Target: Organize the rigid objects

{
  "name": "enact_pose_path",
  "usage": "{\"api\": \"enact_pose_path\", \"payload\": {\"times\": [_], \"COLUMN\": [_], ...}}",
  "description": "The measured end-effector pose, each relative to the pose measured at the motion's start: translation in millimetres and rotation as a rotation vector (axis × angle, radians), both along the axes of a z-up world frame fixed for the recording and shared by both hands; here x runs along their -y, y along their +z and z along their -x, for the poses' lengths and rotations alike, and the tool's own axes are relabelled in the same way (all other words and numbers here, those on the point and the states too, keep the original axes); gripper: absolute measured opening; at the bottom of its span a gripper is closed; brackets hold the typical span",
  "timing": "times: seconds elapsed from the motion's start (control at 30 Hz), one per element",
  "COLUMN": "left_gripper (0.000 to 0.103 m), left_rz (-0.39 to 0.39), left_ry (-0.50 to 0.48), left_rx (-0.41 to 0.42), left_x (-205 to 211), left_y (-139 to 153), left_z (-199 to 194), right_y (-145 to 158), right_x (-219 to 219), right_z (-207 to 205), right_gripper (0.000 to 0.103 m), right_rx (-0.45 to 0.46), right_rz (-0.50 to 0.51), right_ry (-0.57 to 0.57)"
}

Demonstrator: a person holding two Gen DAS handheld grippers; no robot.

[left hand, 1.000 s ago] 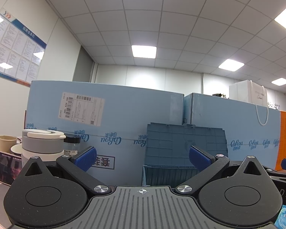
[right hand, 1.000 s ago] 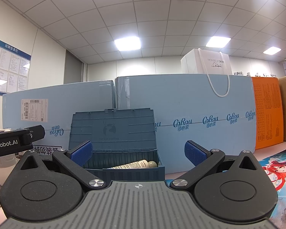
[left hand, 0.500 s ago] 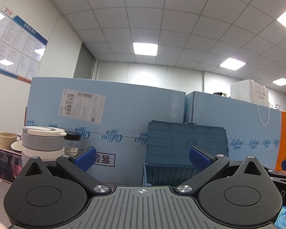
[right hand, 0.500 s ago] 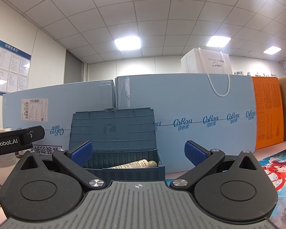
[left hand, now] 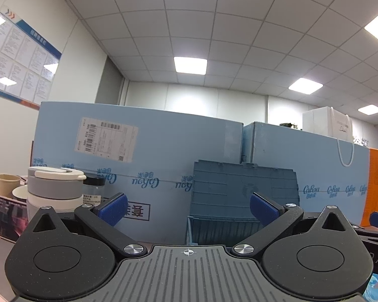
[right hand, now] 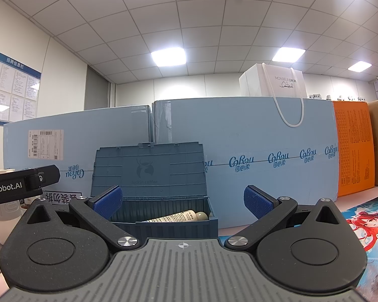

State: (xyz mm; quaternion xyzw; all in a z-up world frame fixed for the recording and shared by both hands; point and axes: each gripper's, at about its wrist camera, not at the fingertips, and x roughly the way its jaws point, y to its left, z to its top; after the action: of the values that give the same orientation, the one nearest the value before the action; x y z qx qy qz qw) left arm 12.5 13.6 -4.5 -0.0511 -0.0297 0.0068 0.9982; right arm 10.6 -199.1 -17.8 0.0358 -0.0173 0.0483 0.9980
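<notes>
Both grippers are held level, low over the counter (right hand: pixel 340 202), facing a dark blue plastic storage box (right hand: pixel 163 216) whose hinged lid (right hand: pixel 148 168) stands open, propped against a wall of light blue cartons (right hand: pixel 252 151). The left gripper (left hand: pixel 187 207) has its blue-padded fingers (left hand: pixel 112 207) spread wide with nothing between them. The right gripper (right hand: pixel 182 201) is the same, fingers (right hand: pixel 257 202) spread and empty.

From the right wrist view, one cream-coloured tube (right hand: pixel 175 217) already lies inside the box, slanting up toward the right end. So the sorting looks under way but between items: neither hand carries anything, and this seems to be the moment of choosing what to fetch.

The likely candidates stand at the left of the counter (seen from the left wrist view): a stacked grey and white lidded container (left hand: pixel 54 188), a small clear jar with a black cap (left hand: pixel 93 188) just behind it, and a brown paper cup (left hand: pixel 6 182) farther left. A phone (left hand: pixel 5 216) leans nearest the camera on that side. The next move probably calls for the left gripper to swing left and close on one of these.

The box sits close against the cartons, so items must go in from the front or above, clear of the upright lid. A printed anime mat (right hand: pixel 365 216) covers the counter to the right; a white gift bag (right hand: pixel 272 84) rests on top of the cartons.
</notes>
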Motion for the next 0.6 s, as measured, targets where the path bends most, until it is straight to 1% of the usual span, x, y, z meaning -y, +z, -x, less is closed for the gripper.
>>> {"api": "enact_pose_path", "payload": {"times": [0.6], "left_gripper": [0.103], "left_rz": [0.000], "left_ry": [0.007], "left_rx": [0.001], "left_x": [-0.5], "left_y": [0.0], "left_z": [-0.6], "right_y": [0.0], "right_x": [0.0], "right_z": [0.1], "right_gripper": [0.103], "right_rx": [0.002], "right_rz": [0.000], "right_ry": [0.000]}}
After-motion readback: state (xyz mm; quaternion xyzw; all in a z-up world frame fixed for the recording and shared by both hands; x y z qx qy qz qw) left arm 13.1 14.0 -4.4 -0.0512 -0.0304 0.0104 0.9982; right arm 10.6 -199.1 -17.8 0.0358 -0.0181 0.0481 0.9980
